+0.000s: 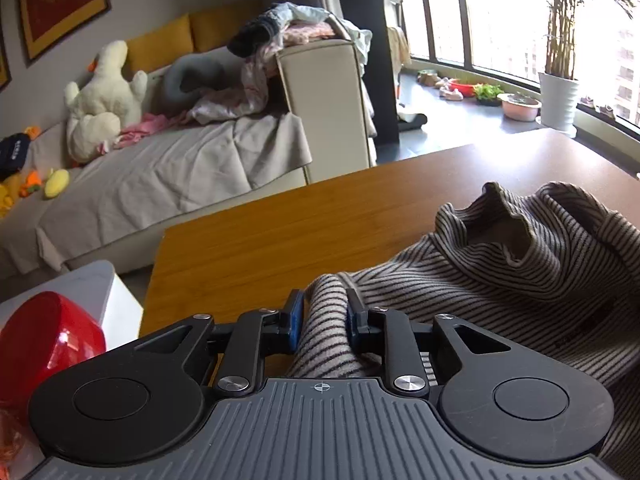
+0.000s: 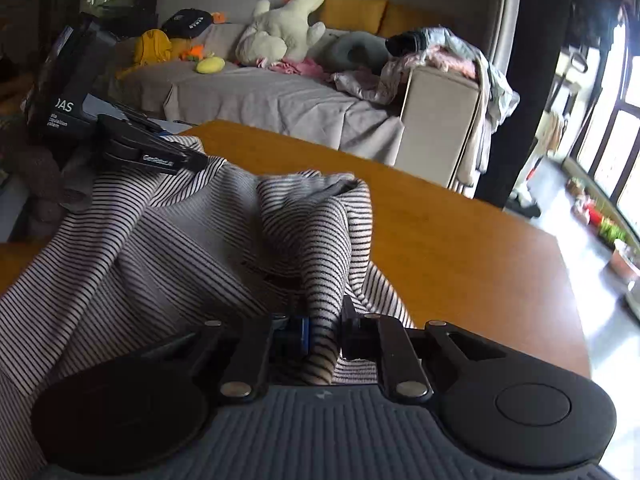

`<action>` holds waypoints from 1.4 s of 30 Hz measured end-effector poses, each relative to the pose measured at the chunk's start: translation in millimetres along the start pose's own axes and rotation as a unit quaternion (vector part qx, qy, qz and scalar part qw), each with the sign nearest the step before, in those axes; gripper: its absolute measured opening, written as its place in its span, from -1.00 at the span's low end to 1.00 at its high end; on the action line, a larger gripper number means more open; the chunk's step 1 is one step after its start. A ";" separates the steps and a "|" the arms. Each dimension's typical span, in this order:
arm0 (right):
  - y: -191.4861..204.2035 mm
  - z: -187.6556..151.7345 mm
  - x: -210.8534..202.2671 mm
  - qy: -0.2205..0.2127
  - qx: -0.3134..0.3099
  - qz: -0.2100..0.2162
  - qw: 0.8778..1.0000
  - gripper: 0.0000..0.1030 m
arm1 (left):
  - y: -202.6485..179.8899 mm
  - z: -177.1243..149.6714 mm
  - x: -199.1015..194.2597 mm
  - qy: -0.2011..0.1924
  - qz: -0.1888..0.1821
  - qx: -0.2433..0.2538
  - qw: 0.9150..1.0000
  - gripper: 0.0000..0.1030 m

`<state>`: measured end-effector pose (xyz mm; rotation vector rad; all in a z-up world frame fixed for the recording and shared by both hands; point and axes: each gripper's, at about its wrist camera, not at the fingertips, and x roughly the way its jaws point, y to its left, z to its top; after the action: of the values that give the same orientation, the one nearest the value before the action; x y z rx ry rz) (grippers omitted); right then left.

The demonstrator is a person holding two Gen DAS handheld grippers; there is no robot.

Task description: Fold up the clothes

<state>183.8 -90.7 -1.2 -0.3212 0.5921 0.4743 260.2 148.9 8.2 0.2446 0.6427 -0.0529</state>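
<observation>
A striped grey-and-black top (image 1: 520, 280) lies bunched on the wooden table (image 1: 280, 224), its neck opening up at the right. My left gripper (image 1: 325, 304) is shut on a fold of the striped top at its left edge. In the right wrist view my right gripper (image 2: 324, 320) is shut on another fold of the same top (image 2: 160, 248), which rises in a ridge ahead of it. The left gripper (image 2: 160, 156) shows there at the far left, on the cloth's far edge.
A sofa (image 1: 180, 168) with plush toys and piled clothes (image 1: 288, 36) stands beyond the table (image 2: 460, 248). A red object (image 1: 52, 336) sits at the left on a white surface. A dark box (image 2: 60, 92) stands left of the table. Windows and plants (image 1: 560, 40) are at the right.
</observation>
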 end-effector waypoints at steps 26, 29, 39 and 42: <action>-50.6 -45.4 -96.7 0.030 0.033 0.003 0.999 0.30 | -20.7 -4.2 -69.5 -0.057 -0.137 -0.094 0.984 0.78; -7.4 -71.4 -89.6 0.074 -0.037 -0.006 0.997 0.30 | -53.1 -22.3 -81.2 -0.058 -0.177 -0.064 0.980 0.85; -106.4 -6.8 -102.6 0.004 0.072 -0.168 0.983 -0.81 | -39.4 -56.9 -107.2 -0.052 -0.170 -0.050 0.983 0.92; -172.0 36.0 -139.5 -0.087 0.160 -0.240 0.954 -0.81 | -29.0 -61.8 -113.1 -0.055 -0.174 -0.053 0.982 0.94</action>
<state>186.8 -267.4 137.0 -0.1027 0.3913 -0.0658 129.8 132.7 22.1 0.0241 0.5697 -0.3652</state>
